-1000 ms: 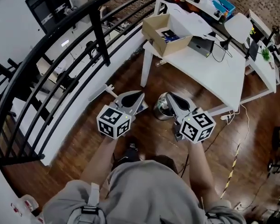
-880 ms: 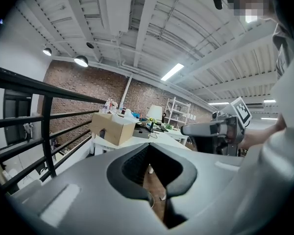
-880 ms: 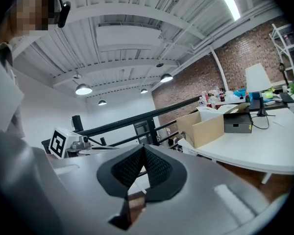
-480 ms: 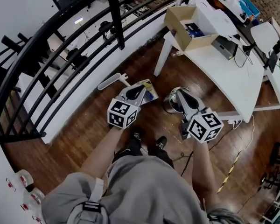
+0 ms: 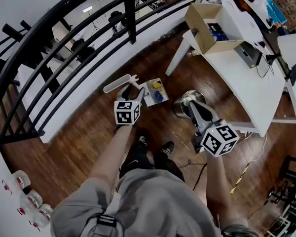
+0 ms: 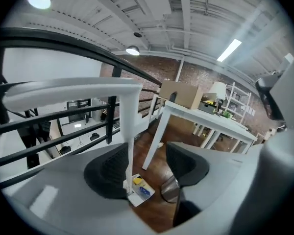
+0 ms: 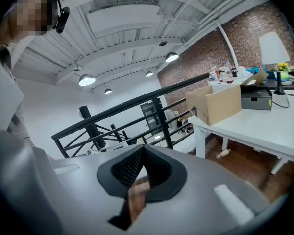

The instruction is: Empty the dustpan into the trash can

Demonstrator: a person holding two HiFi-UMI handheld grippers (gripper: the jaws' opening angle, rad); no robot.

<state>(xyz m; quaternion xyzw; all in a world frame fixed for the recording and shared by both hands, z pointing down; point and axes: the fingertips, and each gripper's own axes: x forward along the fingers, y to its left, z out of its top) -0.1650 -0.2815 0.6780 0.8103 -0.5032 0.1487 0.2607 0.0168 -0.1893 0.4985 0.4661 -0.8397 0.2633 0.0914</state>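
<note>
My left claw, jaws just opened, straddles without gripping the handle of the loaded dustpan on the floor left of the trash can, seemingly to grasp it, while my right claw is clenched on nothing.

Loft office, brick wall, black railing, cluttered white desk

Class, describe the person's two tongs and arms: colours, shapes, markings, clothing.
Both the left tongs and right tongs have grey bodies with black, ribbed pads. Each carries a white cube printed with black square markers. The person wears a grey top; forearms are unsleeved.
</note>
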